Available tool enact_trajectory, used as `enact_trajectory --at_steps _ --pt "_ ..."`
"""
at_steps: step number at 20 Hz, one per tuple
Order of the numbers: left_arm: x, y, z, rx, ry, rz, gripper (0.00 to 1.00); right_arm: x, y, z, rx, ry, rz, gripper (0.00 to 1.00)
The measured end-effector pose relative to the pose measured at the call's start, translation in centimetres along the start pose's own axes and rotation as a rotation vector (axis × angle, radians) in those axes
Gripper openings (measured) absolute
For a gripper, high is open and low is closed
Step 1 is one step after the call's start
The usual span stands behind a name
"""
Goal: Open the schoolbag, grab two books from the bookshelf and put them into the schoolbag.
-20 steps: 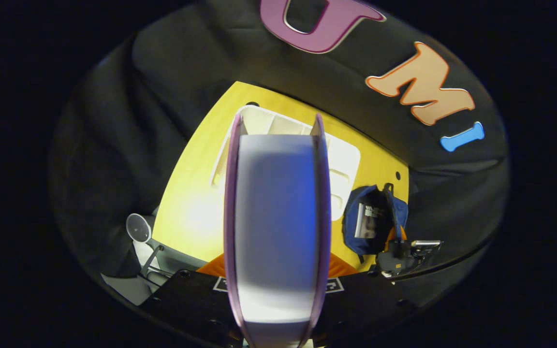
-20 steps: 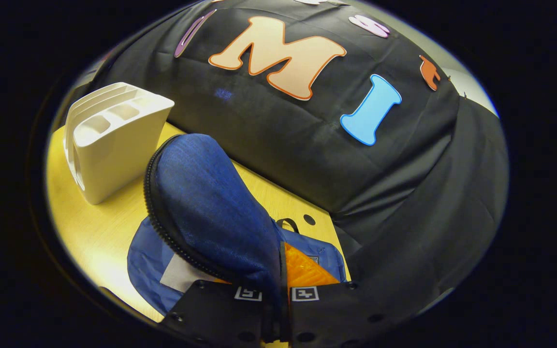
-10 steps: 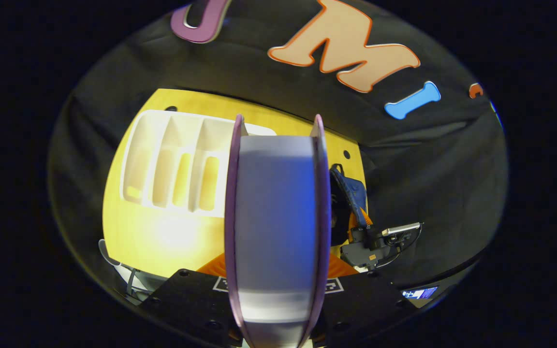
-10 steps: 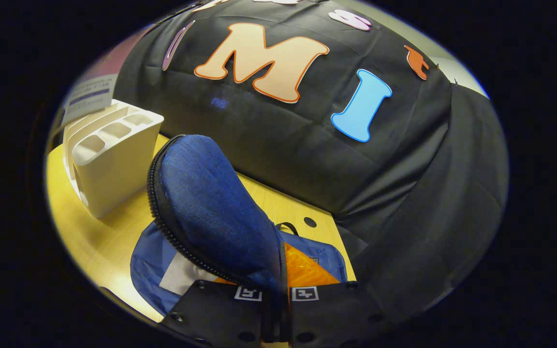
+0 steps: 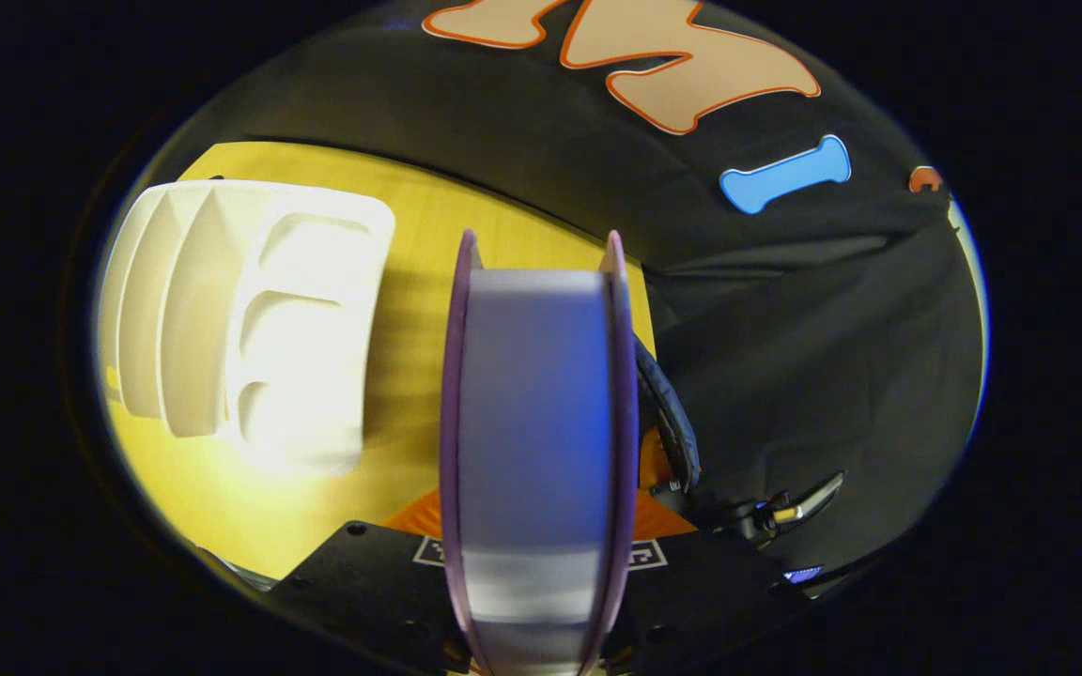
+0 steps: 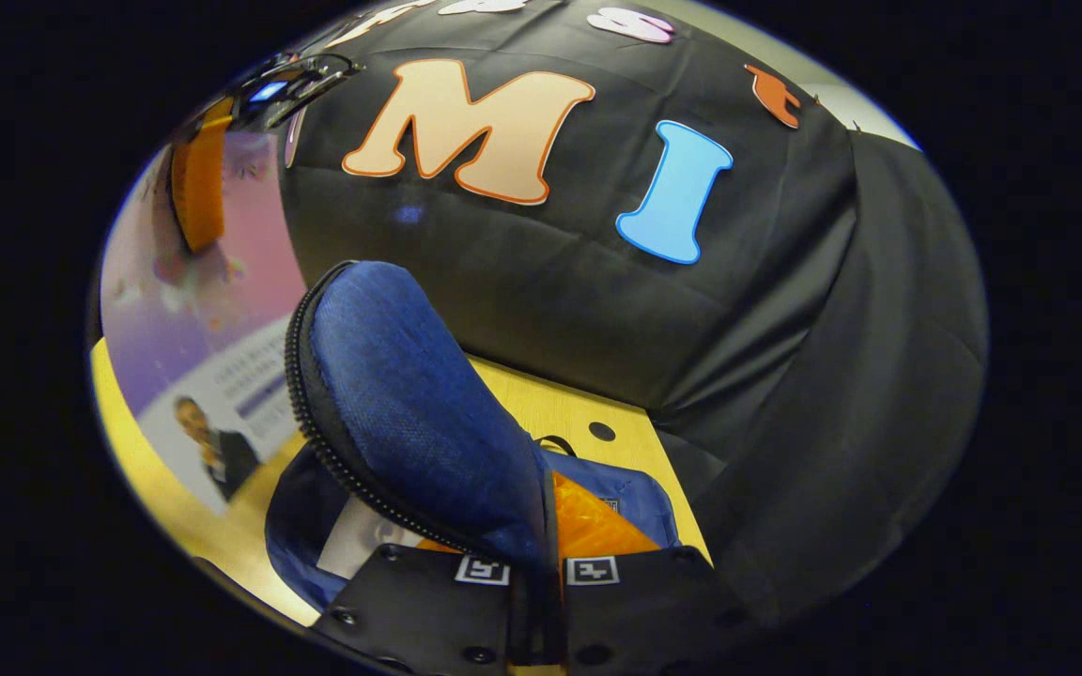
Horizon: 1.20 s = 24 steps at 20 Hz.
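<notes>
The second book [image 5: 536, 441] stands at the centre of the left gripper view, clamped on both covers by the left gripper [image 5: 537, 526], and shows at the left of the right gripper view, beside the open schoolbag [image 6: 316, 507]. The right gripper [image 6: 541, 563] has its fingers pinched together on the raised blue flap [image 6: 400, 422], exposing a book already inside. Judged from this, the insertion step is under way; the next move calls for lowering the book into the opening, with the white bookshelf [image 5: 240, 319] on the yellow tabletop [image 5: 428, 282] at the left.
</notes>
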State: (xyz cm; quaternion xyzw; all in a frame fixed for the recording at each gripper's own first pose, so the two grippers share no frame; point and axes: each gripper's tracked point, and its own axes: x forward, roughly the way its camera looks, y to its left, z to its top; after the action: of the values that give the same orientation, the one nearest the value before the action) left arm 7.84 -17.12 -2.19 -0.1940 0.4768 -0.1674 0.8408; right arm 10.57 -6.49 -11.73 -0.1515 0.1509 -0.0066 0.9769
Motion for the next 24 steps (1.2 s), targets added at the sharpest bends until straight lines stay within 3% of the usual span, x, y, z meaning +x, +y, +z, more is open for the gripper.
enact_trajectory --at_steps 2,7,12,17,24 --pt "2.7 -1.7 0.1 -0.005 -0.021 -0.072 0.43 0.0 -0.1 0.0 0.000 -0.002 0.008 0.05" --pt "8.5 -0.8 -0.9 -0.004 -0.055 -0.098 0.43 -0.2 0.0 0.0 0.004 -0.008 0.016 0.06" --pt "13.2 -2.7 -2.9 -0.045 -0.025 -0.222 0.43 -0.5 0.0 0.2 0.017 -0.032 0.023 0.06" --pt "17.7 -4.0 -4.2 -0.163 -0.018 -0.346 0.43 -0.6 0.2 0.6 0.017 -0.049 0.020 0.06" --pt "22.6 -4.4 -5.8 -0.295 -0.008 -0.460 0.42 -0.3 1.2 0.9 0.007 -0.055 0.033 0.06"
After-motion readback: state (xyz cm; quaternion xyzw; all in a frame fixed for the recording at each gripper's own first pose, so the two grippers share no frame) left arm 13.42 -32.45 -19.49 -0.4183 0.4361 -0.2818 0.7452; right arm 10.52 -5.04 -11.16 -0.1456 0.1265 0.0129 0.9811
